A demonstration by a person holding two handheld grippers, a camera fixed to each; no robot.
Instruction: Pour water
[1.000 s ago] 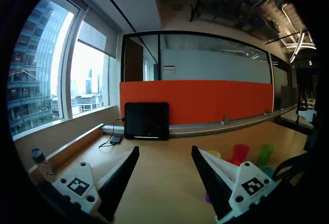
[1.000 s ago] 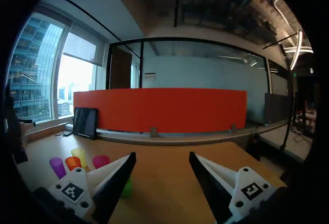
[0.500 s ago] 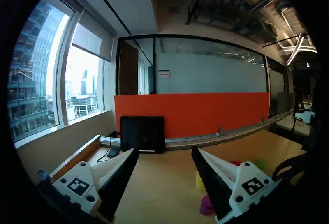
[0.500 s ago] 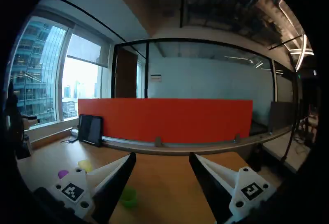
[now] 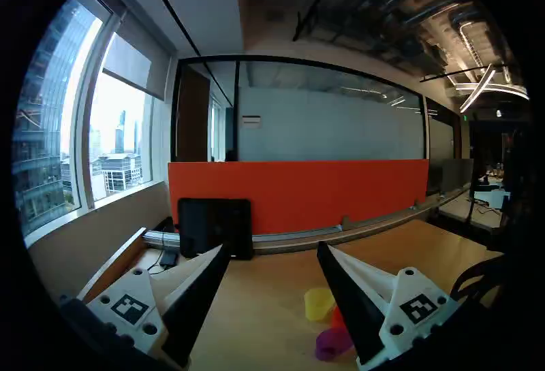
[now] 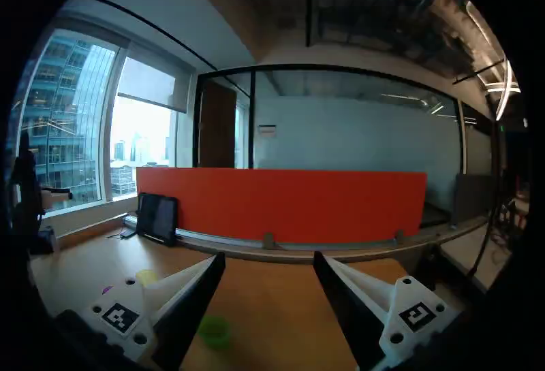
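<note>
In the left gripper view my left gripper (image 5: 272, 262) is open above the wooden desk (image 5: 272, 303), nothing between its fingers. A yellow cup (image 5: 318, 303) and a purple cup (image 5: 332, 344) stand just left of its right finger, with an orange-red cup (image 5: 337, 318) partly hidden behind that finger. In the right gripper view my right gripper (image 6: 269, 269) is open and holds nothing. A green cup (image 6: 215, 331) stands low beside its left finger, and a yellow cup (image 6: 146, 277) peeks above that finger farther left.
A dark tablet (image 5: 214, 227) leans against the orange partition (image 5: 300, 194) at the desk's back edge, with a cable beside it. Windows run along the left wall. In the right gripper view the same tablet (image 6: 158, 218) stands at the back left, and a dark stand (image 6: 27, 194) rises at the far left.
Both views have tilted upward and pulled back, so the cups have slid lower and partly behind the fingers. Both grippers stayed open.
</note>
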